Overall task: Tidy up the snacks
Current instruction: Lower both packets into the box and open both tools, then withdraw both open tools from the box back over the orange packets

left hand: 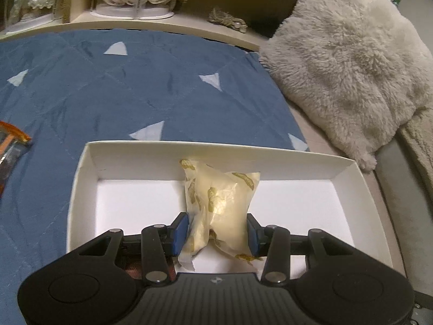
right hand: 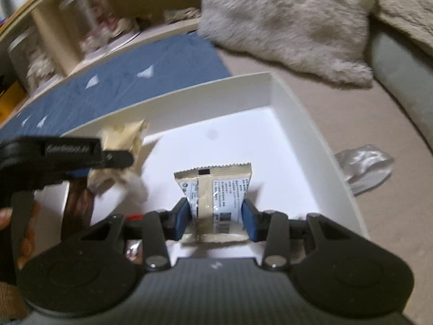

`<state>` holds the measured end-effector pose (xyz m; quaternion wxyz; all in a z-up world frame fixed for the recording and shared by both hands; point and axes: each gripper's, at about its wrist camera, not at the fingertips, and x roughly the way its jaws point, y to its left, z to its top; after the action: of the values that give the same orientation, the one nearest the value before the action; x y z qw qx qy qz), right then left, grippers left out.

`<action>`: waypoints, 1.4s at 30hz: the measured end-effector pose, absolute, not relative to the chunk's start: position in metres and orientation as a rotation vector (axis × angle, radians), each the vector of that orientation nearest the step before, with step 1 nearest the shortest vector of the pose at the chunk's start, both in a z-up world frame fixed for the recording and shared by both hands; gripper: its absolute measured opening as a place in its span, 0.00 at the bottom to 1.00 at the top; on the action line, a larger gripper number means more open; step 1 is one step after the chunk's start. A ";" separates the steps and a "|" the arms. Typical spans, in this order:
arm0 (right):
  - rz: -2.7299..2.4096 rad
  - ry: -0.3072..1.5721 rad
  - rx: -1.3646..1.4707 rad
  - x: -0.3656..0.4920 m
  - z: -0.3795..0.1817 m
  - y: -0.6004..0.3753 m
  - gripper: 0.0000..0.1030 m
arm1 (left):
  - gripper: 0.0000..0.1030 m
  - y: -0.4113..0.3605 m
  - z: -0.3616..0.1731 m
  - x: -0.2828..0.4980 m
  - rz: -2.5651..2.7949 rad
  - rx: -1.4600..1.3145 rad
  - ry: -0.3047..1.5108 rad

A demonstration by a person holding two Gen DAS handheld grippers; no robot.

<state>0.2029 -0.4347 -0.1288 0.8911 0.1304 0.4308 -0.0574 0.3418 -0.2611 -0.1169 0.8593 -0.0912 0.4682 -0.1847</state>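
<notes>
Both claws are over the white box [left hand: 81, 189], which sits on a bed, half on the blue quilt [left hand: 108, 86] and half on bare mattress; the left claw [left hand: 216, 233] is closed on a cream peanut-print packet [left hand: 219, 197], pinched at its near end with the rest reaching toward the far wall; the right claw [right hand: 216, 216] is closed on a beige printed packet [right hand: 216, 187], held upright above the box floor. The chief risk, I judge, is a clash; in the right view the left claw sits just left of the right one, so releasing together could knock one packet onto the other. The soft peanut-print packet may slump or snag on a pad as the claw opens. A silvery wrapper [right hand: 362, 168] lies outside, right of the box, not yet collected; the box could also shift on the soft bedding if nudged.
</notes>
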 end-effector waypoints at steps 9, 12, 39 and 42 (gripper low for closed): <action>-0.104 0.919 0.263 0.200 -0.127 -0.433 0.47 | 0.46 -0.268 -0.115 0.339 -0.387 -0.214 1.022; -0.114 0.923 0.288 0.199 -0.128 -0.437 0.48 | 0.47 -0.267 -0.113 0.339 -0.380 -0.208 1.028; -0.170 0.861 0.257 0.166 -0.094 -0.424 0.72 | 0.68 -0.236 -0.068 0.287 -0.399 -0.130 1.000; -0.181 0.850 0.242 0.159 -0.088 -0.421 0.73 | 0.69 -0.226 -0.063 0.278 -0.394 -0.128 0.993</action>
<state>0.1592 -0.4212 -0.0875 0.8999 0.1168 0.4109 -0.0877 0.2781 -0.2259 -0.0629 0.8587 -0.0611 0.4729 -0.1877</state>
